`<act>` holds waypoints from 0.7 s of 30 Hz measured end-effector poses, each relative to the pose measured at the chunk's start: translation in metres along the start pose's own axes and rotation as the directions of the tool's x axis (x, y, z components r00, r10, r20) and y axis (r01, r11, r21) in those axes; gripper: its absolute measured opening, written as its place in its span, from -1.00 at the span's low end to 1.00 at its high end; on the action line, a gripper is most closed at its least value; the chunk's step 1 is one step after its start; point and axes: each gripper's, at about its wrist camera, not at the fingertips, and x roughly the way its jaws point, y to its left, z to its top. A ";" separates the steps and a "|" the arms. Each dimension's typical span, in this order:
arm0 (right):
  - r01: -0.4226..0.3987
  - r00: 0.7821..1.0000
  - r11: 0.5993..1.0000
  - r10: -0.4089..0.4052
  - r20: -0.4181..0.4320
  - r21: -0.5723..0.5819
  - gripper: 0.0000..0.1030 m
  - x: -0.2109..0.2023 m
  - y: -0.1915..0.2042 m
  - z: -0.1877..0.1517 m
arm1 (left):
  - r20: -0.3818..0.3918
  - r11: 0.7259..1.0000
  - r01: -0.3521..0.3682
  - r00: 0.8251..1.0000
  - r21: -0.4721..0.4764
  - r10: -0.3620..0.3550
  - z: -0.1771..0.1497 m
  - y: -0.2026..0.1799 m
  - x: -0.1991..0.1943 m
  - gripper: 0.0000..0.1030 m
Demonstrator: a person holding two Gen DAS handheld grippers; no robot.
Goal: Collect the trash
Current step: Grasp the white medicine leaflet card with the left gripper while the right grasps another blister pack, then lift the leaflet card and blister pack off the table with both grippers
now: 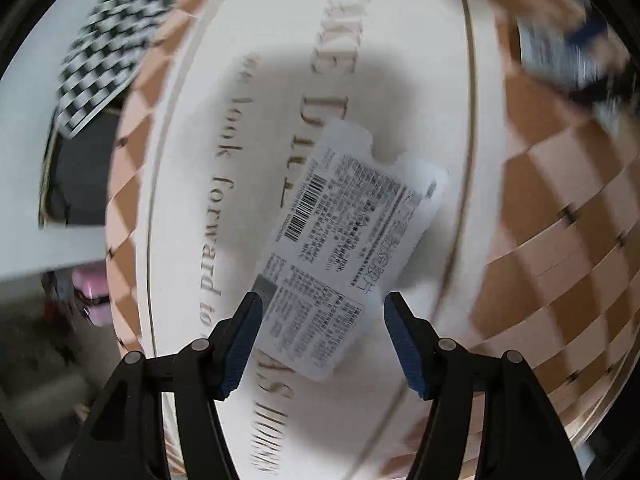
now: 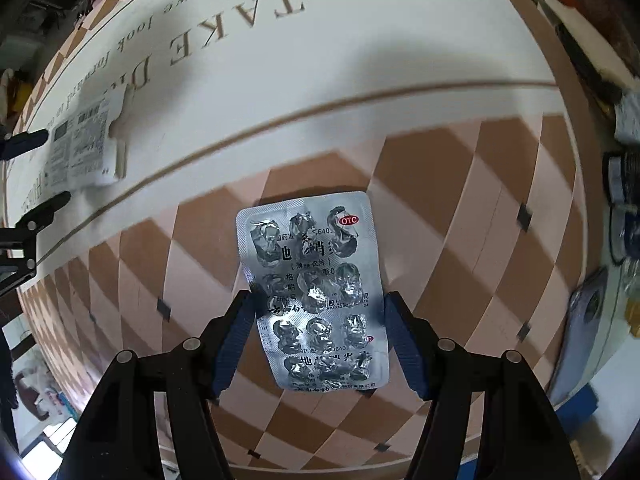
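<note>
A flattened white medicine box (image 1: 344,236) with a barcode and fine print lies on the cream part of the mat. My left gripper (image 1: 322,302) is open, its blue pads on either side of the box's near end. The box (image 2: 86,142) and the left gripper (image 2: 40,168) also show at the left of the right wrist view. A used silver blister pack (image 2: 316,292) marked OTC lies on the mat's checkered border. My right gripper (image 2: 320,300) is open and straddles the pack's middle.
The round mat (image 2: 360,60) has a cream centre with printed words and a tan and pink checkered rim. A black-and-white checkered item (image 1: 108,60) sits at the far left. Blurred clutter (image 2: 624,184) lines the right edge.
</note>
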 end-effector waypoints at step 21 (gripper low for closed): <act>-0.059 0.998 0.998 0.059 0.008 -0.008 0.31 -0.017 -0.006 0.026 | 0.046 0.996 0.084 0.995 -0.008 -0.083 -0.026 -0.002 -0.005 -0.20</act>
